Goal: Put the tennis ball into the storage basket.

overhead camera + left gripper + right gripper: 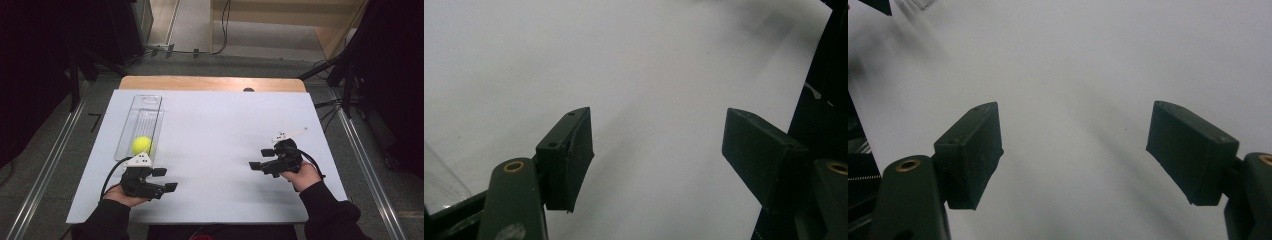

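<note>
The left gripper (165,179) was released, jaws wide and empty, just short of the near end of the clear tray (145,102). The yellow ball (141,145) lay in that end, forward of it; the tray ran lengthwise away. The right gripper (261,159), also released, sat well apart, so the left looked nearer.

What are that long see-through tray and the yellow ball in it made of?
The tray looks like clear, glossy hard plastic: the white table cover shows through it and its edges catch light. The ball looks matte and fuzzy, probably a felt-covered tennis ball, though it is too small to be sure.
</note>
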A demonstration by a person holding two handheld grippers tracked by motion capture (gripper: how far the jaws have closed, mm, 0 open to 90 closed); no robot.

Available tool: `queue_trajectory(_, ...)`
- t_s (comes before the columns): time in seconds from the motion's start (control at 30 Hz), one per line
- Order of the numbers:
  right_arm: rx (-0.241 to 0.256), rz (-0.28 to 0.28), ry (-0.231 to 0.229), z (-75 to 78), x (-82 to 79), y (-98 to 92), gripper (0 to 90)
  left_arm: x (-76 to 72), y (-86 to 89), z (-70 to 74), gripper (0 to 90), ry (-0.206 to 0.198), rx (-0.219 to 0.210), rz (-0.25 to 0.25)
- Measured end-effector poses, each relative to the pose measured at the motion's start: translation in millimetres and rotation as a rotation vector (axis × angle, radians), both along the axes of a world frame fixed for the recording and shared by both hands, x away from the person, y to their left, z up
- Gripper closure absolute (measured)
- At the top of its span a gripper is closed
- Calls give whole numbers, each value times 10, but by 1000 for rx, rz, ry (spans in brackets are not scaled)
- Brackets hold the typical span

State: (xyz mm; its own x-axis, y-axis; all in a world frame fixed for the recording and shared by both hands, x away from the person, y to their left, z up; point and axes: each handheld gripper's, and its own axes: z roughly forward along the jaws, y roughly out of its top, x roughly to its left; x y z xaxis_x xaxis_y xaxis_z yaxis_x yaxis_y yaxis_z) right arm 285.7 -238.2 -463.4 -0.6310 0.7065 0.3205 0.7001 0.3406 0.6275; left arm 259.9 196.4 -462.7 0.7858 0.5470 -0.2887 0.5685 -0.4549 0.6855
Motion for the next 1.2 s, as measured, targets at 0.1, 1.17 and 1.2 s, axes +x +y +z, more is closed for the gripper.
queue_trajectory(0.1, 0, -4, 2, -2, -21, -30, 201, 0, -1, -1, 291, -1, 0, -1)
queue_trajectory(1.17, -7, -41, 15, -128, -234, -275, 199, -2, 2, -4, 291, -3, 11, 16)
queue_trajectory(1.2, -6, -43, 15, -131, -243, -280, 199, -2, 3, -4, 291, -3, 11, 17)
